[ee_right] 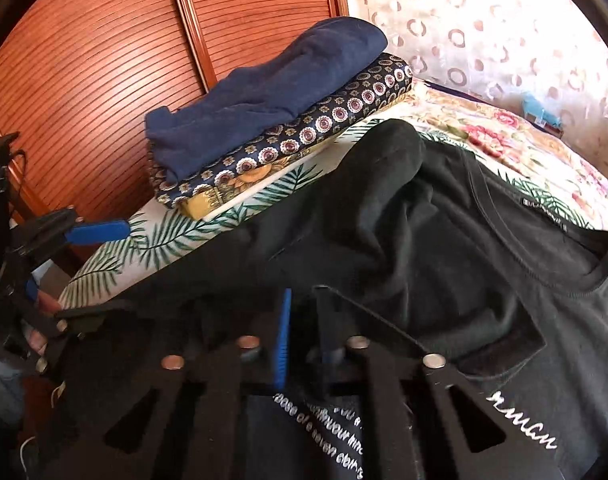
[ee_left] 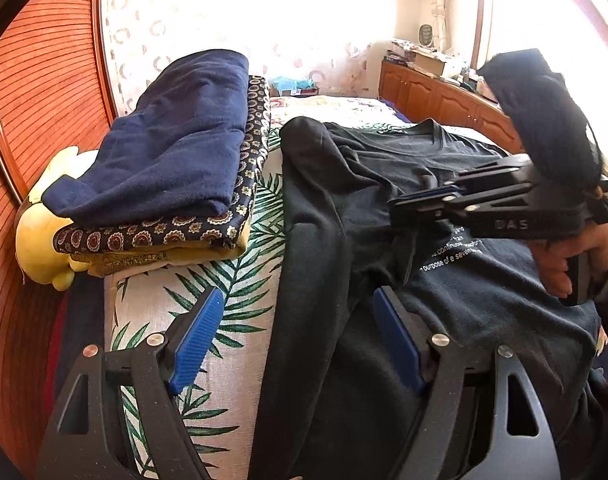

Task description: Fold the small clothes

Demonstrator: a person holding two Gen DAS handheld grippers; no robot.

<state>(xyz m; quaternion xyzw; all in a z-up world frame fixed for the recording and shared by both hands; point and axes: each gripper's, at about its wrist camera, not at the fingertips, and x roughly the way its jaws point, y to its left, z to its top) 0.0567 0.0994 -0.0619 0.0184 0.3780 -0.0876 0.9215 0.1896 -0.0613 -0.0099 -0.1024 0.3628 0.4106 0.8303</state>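
A black T-shirt (ee_left: 483,288) with white lettering lies flat on the bed, one sleeve (ee_left: 315,184) folded in over its body. My left gripper (ee_left: 296,338) is open above the shirt's near side edge, one blue pad over the leaf-print cover and the other over the black cloth. My right gripper (ee_left: 395,202), held in a hand (ee_left: 563,264), hovers over the chest with its blue pads together and no cloth visible between them. In the right wrist view the right gripper (ee_right: 304,336) is shut above the shirt (ee_right: 443,240), and the open left gripper (ee_right: 64,264) shows at the left edge.
A stack of folded clothes (ee_left: 164,140), navy on top of a patterned piece, sits left of the shirt, with a yellow plush toy (ee_left: 44,248) beside it. Slatted wooden doors (ee_left: 36,100) stand to the left. A cluttered wooden cabinet (ee_left: 443,92) is at the back right.
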